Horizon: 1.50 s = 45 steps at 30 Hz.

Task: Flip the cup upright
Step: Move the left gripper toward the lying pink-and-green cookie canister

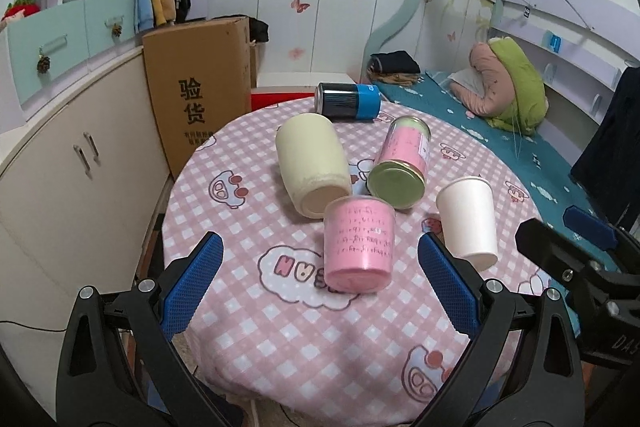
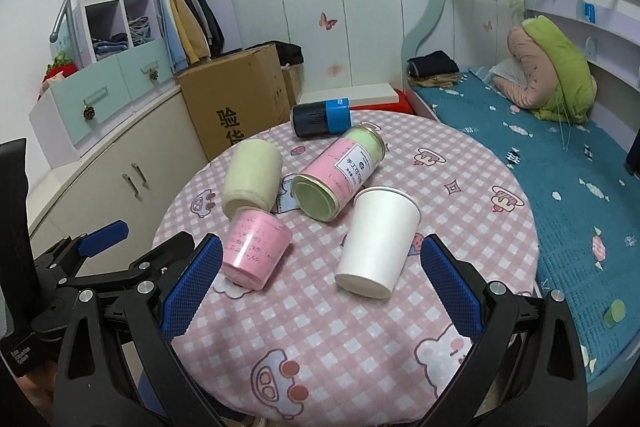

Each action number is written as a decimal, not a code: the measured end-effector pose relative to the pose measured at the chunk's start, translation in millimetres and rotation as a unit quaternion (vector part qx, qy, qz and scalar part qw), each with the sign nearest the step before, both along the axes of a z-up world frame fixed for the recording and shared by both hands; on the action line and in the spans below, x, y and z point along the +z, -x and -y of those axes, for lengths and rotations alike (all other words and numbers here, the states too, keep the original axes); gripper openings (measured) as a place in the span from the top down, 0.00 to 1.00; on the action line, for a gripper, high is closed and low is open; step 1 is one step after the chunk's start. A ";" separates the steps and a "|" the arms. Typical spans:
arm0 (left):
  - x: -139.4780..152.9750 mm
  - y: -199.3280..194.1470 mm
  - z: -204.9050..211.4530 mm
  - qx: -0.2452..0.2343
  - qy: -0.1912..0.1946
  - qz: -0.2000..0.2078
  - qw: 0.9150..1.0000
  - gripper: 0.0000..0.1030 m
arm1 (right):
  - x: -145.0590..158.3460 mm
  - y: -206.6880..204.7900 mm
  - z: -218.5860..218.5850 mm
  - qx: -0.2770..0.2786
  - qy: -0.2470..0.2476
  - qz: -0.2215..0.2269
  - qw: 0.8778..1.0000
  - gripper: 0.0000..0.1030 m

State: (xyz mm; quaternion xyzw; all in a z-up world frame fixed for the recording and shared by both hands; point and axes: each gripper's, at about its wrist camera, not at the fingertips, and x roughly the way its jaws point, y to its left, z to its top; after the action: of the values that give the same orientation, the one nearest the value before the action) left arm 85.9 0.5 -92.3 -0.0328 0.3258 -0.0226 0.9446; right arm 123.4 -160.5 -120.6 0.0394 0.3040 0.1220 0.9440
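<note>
White paper cup (image 2: 376, 241) lay tipped on round table (image 2: 472, 195), between spread right gripper (image 2: 322, 281) pads. Left gripper (image 1: 320, 283) spread, empty. Best approach: close across cup mid-wall gently, rotate base down.

I am seeing a matt white paper cup (image 2: 378, 241), a smooth pink plastic cup (image 2: 256, 251), a can (image 2: 338, 179) with a glossy metal bottom, and a soft checked cloth (image 2: 460, 219) covering the table. My jaws are wearing rough, dimpled blue rubber-like pads (image 2: 192, 287).
</note>
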 end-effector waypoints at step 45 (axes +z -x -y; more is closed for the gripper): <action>11.2 -228.1 67.1 -0.146 -0.023 -0.085 0.985 0.05 | 21.5 -187.2 62.2 -0.080 -0.031 -0.037 0.996 0.07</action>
State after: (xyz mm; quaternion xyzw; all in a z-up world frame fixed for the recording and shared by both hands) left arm 314.1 -66.6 -81.2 0.0349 0.4066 -0.1496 0.9006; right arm 310.6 -222.7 -99.1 0.0973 0.3302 0.0537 0.9373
